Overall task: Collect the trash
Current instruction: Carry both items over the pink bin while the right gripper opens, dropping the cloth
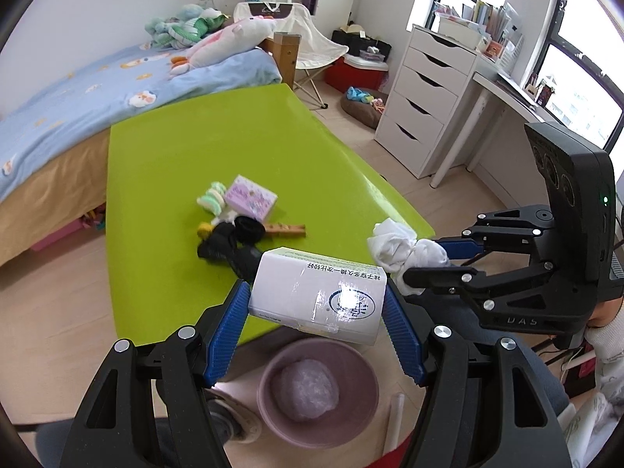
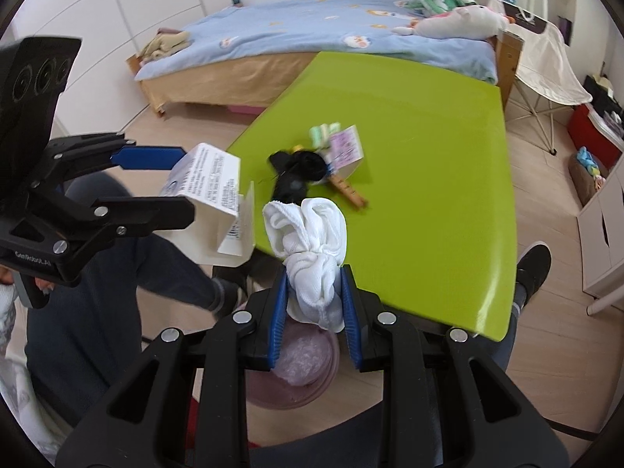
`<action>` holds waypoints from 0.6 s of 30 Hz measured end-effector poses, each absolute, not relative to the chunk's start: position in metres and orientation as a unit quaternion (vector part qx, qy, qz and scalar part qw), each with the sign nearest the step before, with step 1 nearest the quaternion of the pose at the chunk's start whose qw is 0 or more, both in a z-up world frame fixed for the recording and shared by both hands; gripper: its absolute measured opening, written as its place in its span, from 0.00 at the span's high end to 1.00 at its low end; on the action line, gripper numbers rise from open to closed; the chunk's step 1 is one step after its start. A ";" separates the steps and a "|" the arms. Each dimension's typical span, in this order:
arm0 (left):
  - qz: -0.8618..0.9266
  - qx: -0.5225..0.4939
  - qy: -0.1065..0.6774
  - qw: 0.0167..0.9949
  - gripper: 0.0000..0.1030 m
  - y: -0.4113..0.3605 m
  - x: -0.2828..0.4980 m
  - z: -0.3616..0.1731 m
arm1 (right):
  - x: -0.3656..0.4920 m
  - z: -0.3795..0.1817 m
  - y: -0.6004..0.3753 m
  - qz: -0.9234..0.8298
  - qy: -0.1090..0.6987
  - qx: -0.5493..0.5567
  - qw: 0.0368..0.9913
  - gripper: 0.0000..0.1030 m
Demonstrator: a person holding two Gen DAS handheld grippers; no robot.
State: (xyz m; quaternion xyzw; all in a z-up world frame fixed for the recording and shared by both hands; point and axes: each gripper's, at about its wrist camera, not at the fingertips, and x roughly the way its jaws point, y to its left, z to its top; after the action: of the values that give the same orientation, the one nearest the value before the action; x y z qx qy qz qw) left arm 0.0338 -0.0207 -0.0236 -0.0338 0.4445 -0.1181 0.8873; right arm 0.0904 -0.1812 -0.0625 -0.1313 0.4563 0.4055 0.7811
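— What's the left gripper got?
— Its fingers clamp a white box past the table's near edge, above the bin.
— And the right gripper?
— Closed on a white cloth, over the same edge.

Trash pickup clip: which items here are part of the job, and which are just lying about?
Job:
white box in left tongs
white crumpled cloth in right tongs
pink bin on the floor

Lying about:
purple box
black sock
wooden clip
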 end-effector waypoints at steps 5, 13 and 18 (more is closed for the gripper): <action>-0.113 -0.042 0.451 0.884 0.36 -0.019 0.009 -0.033 | 0.067 -0.075 -0.181 0.421 0.467 -0.143 0.765 0.74; -0.100 -0.060 0.457 0.882 0.36 -0.009 -0.026 -0.043 | 0.040 -0.100 -0.177 0.441 0.491 -0.150 0.736 0.74; -0.100 -0.065 0.455 0.882 0.36 -0.008 -0.035 -0.041 | 0.030 -0.110 -0.169 0.456 0.500 -0.153 0.721 0.73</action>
State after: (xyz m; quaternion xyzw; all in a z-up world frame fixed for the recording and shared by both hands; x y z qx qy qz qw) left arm -0.0353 -0.0077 -0.0407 -0.0649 0.4549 -0.1003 0.8825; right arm 0.0297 -0.1693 -0.1099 -0.1528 0.4997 0.4555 0.7207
